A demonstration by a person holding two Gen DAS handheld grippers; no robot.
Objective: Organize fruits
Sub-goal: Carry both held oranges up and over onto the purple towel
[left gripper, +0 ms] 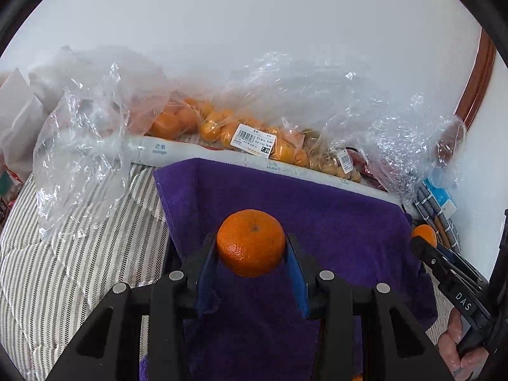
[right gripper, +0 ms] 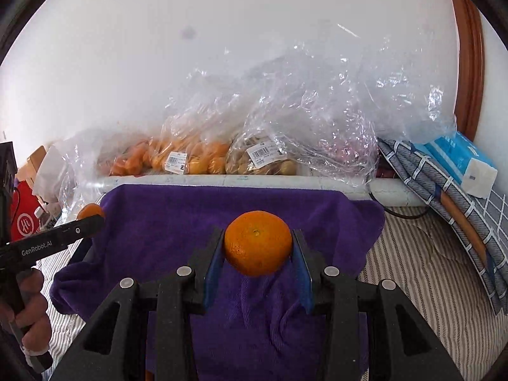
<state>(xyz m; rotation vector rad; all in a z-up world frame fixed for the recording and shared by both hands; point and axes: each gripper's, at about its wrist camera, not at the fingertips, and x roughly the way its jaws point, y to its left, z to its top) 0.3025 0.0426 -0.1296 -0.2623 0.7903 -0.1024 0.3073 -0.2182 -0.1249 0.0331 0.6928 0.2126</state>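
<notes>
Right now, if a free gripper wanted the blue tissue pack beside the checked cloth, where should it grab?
Probably across the tissue pack's two long flat sides, coming from above. It is a soft rectangular block lying tilted on the checked cloth, with its white end facing the camera, so flat sides suit flat pads. Both grippers hold oranges now.

L claw (left gripper: 250, 247) & R claw (right gripper: 257, 247) both clamped, angled down.

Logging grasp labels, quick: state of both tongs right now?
Left tongs: closed on an orange.
Right tongs: closed on a second orange.
</notes>
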